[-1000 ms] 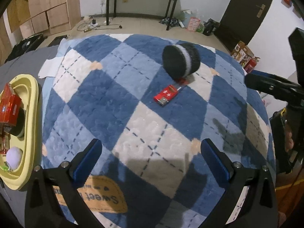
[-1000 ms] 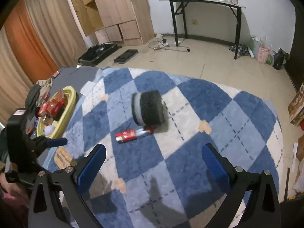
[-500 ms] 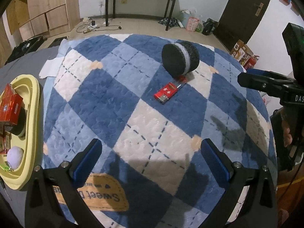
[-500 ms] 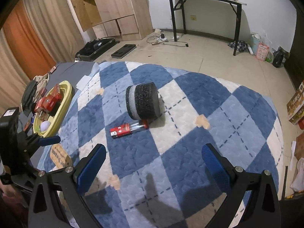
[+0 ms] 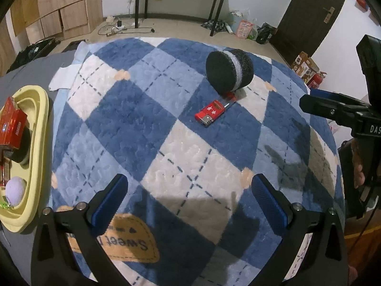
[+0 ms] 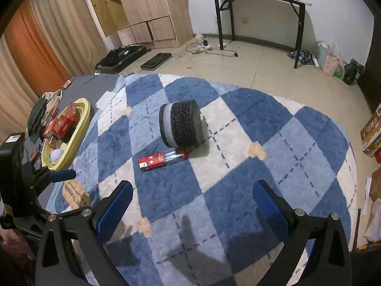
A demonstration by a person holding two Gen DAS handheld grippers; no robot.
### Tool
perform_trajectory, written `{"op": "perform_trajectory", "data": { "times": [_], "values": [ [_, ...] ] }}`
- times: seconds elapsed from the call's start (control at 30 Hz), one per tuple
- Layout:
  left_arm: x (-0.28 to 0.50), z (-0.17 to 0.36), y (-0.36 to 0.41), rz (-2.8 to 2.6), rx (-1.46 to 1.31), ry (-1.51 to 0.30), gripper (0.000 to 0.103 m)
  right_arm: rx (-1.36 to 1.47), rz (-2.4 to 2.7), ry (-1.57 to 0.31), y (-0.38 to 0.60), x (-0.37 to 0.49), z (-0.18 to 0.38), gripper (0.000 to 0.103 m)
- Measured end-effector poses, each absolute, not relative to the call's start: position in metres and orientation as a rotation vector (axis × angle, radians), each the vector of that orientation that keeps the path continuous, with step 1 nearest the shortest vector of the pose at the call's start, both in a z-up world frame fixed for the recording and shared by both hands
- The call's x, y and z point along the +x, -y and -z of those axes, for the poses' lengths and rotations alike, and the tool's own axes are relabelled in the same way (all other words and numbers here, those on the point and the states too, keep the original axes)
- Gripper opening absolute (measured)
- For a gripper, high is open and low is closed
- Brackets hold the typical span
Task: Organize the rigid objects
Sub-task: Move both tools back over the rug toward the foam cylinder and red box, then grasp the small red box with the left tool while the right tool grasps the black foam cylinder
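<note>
Both tools hover above a blue, white and pale-blue diamond-patterned rug (image 5: 166, 124) with nothing between their blue pads. The left tool (image 5: 189, 199) has its jaws spread wide, empty, over the near part of the rug by an orange "Sweet Dreams" label (image 5: 114, 240). The right tool (image 6: 190, 206) is likewise wide open and empty; in the left wrist view it shows at the right edge, held by a hand (image 5: 358, 166).

A red lighter (image 6: 163, 159) lies flat on the rug near its middle, its clear end touching or just beside a black foam cylinder with a grey band (image 6: 181, 124), which rests on its curved side just beyond. Both sit well ahead of the tools.

At the left edge of the rug, on a grey surface, stands a yellow tray (image 5: 40, 147). It holds red boxes (image 5: 10, 125), a pale lilac ball (image 5: 15, 189) at its near end, and other small items too cramped to make out.

Beyond the rug, a tiled floor (image 6: 262, 62) carries a black-legged desk (image 6: 257, 12) and a wooden cabinet (image 6: 147, 12)
</note>
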State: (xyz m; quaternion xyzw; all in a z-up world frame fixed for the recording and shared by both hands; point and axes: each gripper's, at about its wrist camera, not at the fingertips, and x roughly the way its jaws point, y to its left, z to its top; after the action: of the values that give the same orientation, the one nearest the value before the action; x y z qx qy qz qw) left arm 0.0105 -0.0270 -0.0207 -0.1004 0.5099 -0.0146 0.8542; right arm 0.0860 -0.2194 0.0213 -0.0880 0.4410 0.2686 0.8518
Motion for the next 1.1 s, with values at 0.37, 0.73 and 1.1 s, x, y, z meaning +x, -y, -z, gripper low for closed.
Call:
{"op": "perform_trajectory", "data": {
  "times": [0.37,0.73,1.1],
  "values": [
    [0.008,0.024,0.031,0.054,-0.184,-1.070,0.103,-0.200,-0.571,-0.931,0.218,0.084,-0.019,0.103],
    [0.039,0.032,0.053,0.322,0.046,-1.001,0.103,-0.277,-0.587,-0.979,0.179,0.122,-0.011,0.103],
    [0.091,0.054,0.050,0.441,0.227,-1.013,0.103,-0.374,-0.637,-0.997,0.124,0.181,0.017,0.101]
  ]
}}
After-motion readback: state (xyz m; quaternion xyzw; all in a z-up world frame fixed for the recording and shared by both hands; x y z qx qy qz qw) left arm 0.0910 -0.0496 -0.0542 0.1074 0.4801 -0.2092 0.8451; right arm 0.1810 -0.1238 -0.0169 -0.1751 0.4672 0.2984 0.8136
